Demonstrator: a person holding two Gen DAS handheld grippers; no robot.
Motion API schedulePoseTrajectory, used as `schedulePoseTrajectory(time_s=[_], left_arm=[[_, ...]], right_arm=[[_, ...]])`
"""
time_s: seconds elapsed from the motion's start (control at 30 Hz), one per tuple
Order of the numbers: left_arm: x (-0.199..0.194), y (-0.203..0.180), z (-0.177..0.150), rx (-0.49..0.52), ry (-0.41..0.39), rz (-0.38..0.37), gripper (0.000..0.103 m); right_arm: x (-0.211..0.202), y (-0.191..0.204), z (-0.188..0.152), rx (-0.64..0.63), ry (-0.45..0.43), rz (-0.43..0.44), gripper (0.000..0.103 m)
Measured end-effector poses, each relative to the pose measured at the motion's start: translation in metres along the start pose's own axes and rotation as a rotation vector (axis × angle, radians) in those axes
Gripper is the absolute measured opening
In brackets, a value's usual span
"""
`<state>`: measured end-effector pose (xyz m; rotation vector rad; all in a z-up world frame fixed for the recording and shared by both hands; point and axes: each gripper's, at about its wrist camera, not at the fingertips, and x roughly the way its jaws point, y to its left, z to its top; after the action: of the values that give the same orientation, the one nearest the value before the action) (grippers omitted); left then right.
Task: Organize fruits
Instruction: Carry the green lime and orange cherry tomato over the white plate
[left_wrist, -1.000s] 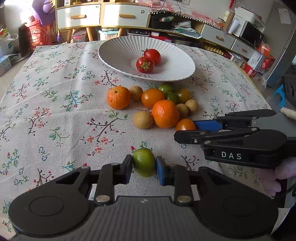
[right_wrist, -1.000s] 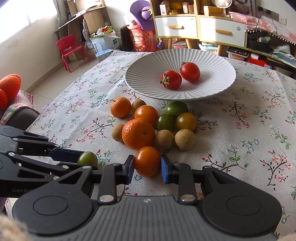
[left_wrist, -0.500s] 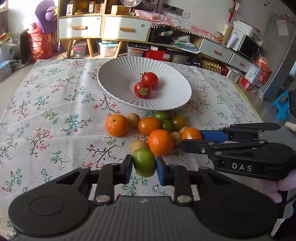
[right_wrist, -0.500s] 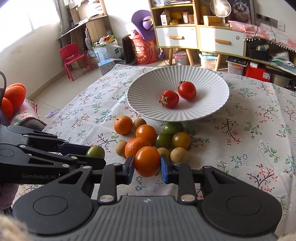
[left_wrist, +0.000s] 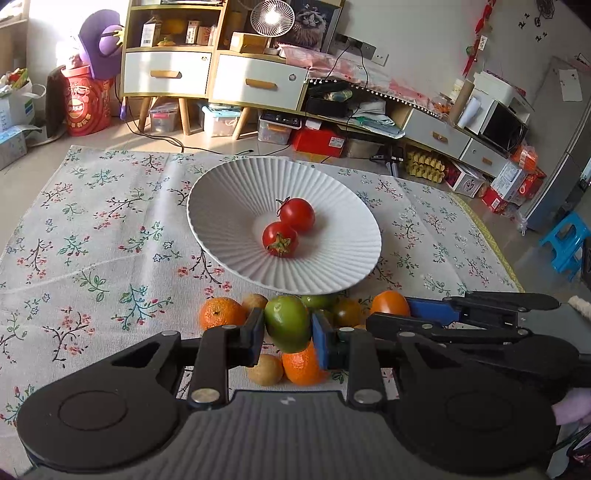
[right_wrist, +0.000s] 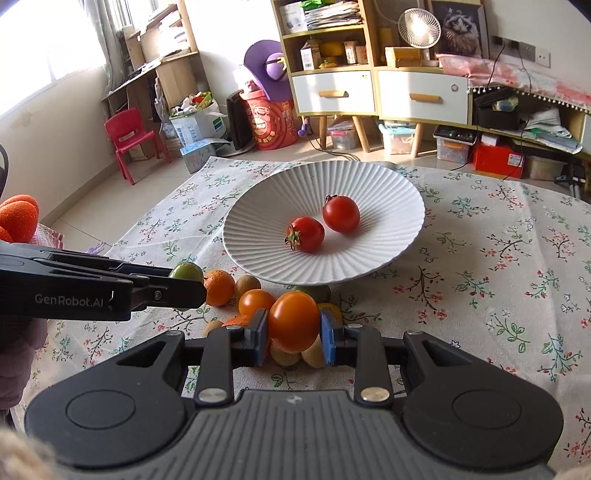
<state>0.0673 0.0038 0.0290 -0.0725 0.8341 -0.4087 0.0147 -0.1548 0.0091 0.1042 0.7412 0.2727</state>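
My left gripper is shut on a green tomato, held above the table just short of the white ribbed plate. My right gripper is shut on an orange tomato, also lifted in front of the plate. Two red tomatoes lie in the plate's middle. A pile of loose fruit with oranges, small brown fruits and green tomatoes sits on the cloth below both grippers, partly hidden by them. In the right wrist view the left gripper enters from the left, level with the plate's near rim.
The flowered tablecloth covers the table, with bare cloth to the left and right of the plate. Beyond the far edge stand white drawer cabinets, a red bucket and boxes on the floor. A red child's chair stands far left.
Both grippers have risen with their tomatoes off the cloth and moved toward the plate. The fruit pile now lies beneath and behind the fingers.
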Motion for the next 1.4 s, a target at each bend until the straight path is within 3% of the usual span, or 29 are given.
schedulePoseTrajectory(time_s=[0.47, 0.93, 1.4], left_arm=[[0.035, 0.027, 0.036, -0.002, -0.012, 0.028, 0.025], [0.080, 0.038, 0.071, -0.024, -0.025, -0.055, 0.025], [0.106, 0.043, 0.076, -0.047, 0.064, -0.123, 0.025]], right_arm=[[0.028, -0.027, 0.027, -0.044, -0.034, -0.045, 0.026], [0.051, -0.035, 0.039, -0.103, -0.035, -0.060, 0.026], [0.069, -0.031, 0.047, -0.135, 0.004, -0.062, 0.026]])
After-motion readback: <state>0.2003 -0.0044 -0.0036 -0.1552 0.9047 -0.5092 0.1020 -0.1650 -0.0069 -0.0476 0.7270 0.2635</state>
